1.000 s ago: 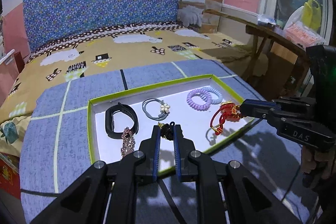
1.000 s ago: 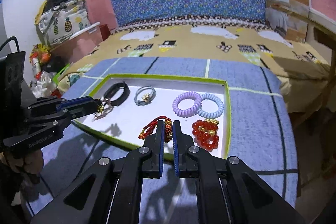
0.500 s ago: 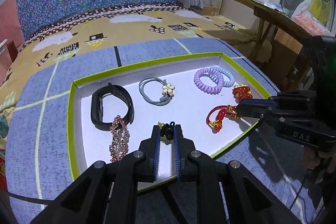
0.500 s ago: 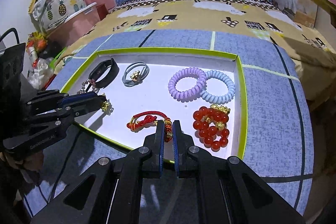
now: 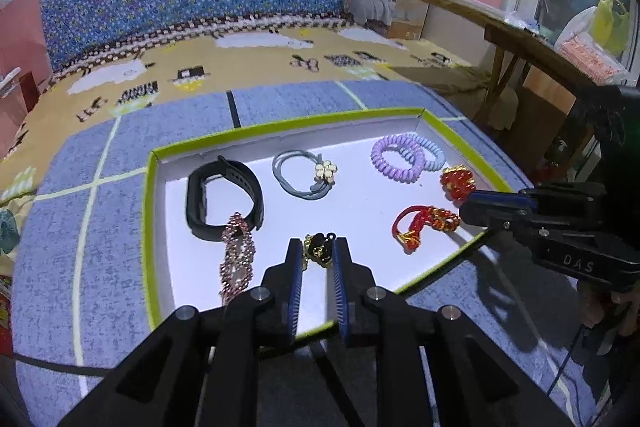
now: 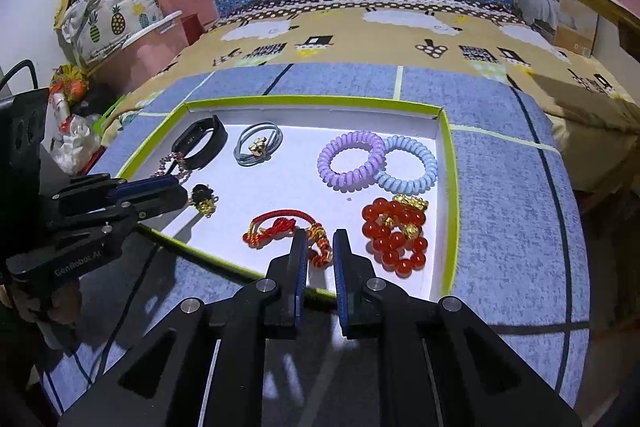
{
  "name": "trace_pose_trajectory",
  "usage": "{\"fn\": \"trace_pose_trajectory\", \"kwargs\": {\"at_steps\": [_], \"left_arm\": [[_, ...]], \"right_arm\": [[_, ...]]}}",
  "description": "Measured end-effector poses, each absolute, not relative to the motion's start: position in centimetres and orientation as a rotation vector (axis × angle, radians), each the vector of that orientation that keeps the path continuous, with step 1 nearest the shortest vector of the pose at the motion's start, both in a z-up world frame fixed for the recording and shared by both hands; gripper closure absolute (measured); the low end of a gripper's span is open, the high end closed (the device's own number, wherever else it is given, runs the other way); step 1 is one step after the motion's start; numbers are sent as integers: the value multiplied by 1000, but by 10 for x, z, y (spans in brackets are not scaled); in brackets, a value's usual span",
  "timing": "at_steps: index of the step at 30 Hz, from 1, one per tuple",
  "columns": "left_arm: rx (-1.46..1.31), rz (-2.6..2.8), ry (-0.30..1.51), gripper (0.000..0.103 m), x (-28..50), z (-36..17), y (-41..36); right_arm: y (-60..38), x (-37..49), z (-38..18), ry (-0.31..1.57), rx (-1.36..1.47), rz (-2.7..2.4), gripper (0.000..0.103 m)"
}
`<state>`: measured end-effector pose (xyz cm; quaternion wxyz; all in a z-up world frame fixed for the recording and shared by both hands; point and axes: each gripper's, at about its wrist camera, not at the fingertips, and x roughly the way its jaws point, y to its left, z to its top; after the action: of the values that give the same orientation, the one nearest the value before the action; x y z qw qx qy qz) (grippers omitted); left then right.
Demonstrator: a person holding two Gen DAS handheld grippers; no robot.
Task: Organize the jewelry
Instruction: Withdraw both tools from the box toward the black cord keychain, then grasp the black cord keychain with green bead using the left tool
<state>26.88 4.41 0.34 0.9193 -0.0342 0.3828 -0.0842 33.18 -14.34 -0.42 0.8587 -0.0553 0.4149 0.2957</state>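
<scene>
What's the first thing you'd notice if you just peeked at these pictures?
A white tray with a bright green rim sits on a blue blanket, full of jewelry. Purple and pale blue coil hair ties overlap at its far right, with a red bead bracelet just nearer. Two black claws reach in from the near edge: the left claw around a black-and-gold trinket, the right claw around a red braided cord bracelet.

I see a white tray [image 5: 158, 163] rimmed lime green, on a blue blanket [image 5: 60, 247] with pale grid lines. Inside: a black band [image 5: 196, 203], lilac coil [image 6: 350, 163], pale blue coil [image 6: 416, 167], red beads [image 6: 394, 235] with gold charms.
</scene>
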Motion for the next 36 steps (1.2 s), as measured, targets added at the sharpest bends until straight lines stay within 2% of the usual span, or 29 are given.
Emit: {"fn": "trace_pose_trajectory", "kwargs": {"at_steps": [3, 4, 29, 36], "left_arm": [[-70, -161, 752, 86, 256, 11, 47], [-75, -158, 739, 86, 249, 15, 48], [-60, -152, 611, 85, 98, 43, 30], [-67, -148, 595, 80, 79, 47, 28]], "right_arm": [[-148, 320, 2, 848, -97, 623, 77], [-150, 315, 4, 839, -89, 624, 77], [-193, 156, 39, 678, -16, 600, 76], [-197, 134, 43, 652, -26, 592, 76]]}}
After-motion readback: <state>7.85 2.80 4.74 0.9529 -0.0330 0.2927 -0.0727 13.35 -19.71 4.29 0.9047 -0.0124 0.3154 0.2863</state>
